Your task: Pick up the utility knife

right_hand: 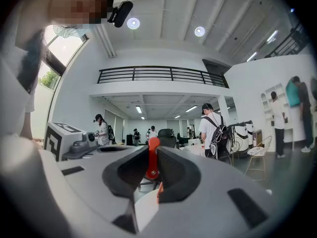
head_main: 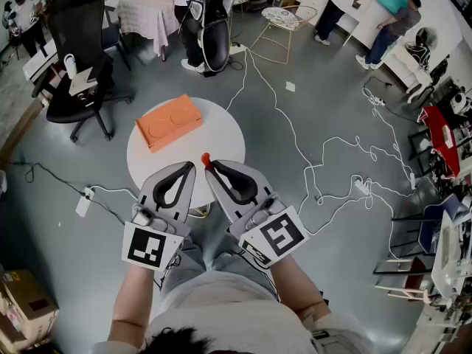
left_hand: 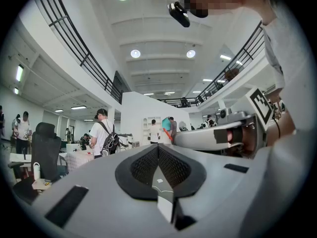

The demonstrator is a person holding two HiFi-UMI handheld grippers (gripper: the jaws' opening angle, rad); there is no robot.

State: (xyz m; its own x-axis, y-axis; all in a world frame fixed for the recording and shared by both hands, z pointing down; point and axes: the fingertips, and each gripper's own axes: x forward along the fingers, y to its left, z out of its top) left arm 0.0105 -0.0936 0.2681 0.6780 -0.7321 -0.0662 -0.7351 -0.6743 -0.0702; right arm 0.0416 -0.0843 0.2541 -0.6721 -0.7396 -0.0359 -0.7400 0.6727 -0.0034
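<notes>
R hand-held gripper [head_main: 209, 168] clamped utility knife [right_hand: 150, 158] over counter [head_main: 221, 135] near edge, prob. to clear it; L hand-held gripper [head_main: 190, 167] closed, empty.

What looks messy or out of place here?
Nothing looks spilled or broken. The only untidy thing is the white cables sprawling loose over the floor, right of the table. The right gripper is shut on the knife; the left gripper is shut, with nothing in it.
</notes>
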